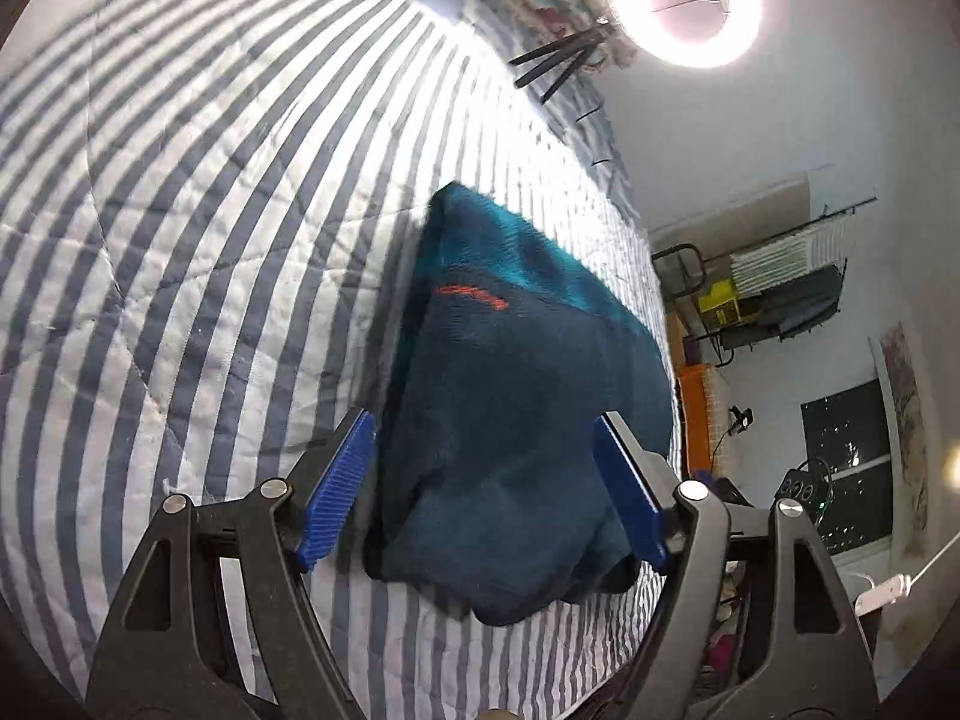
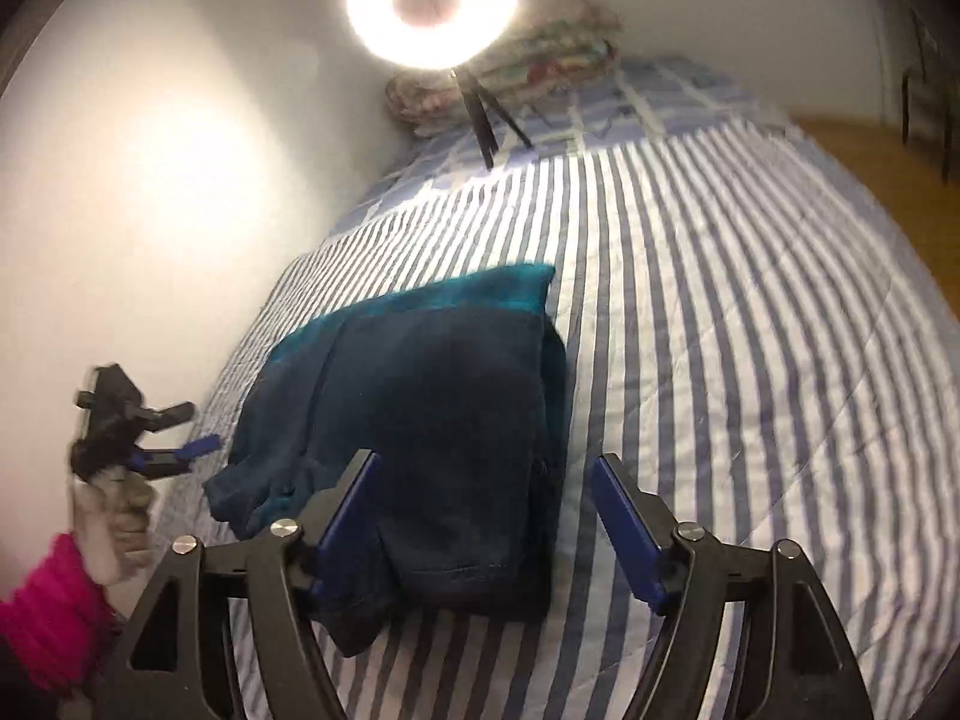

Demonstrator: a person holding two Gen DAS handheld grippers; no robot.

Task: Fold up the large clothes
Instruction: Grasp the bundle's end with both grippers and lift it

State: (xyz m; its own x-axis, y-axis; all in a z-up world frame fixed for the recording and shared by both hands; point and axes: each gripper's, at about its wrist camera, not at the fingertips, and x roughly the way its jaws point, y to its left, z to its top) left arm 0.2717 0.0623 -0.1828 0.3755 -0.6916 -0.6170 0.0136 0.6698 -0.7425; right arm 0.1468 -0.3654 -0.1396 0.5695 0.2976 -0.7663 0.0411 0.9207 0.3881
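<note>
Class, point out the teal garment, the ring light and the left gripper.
Garment [image 2: 444, 408]: right wrist view, on its dark folded top layer.
Ring light [image 1: 684, 0]: left wrist view, on its glowing ring.
Left gripper [image 1: 486, 486]: left wrist view, midway between its blue fingertips.

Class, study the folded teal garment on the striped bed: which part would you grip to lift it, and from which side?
Probably grip the folded teal garment at its thick near hem edge, coming from the camera side with the open right gripper. That edge is stacked and straight on the striped bedspread; the loose flap toward the left gripper would unfold.
</note>
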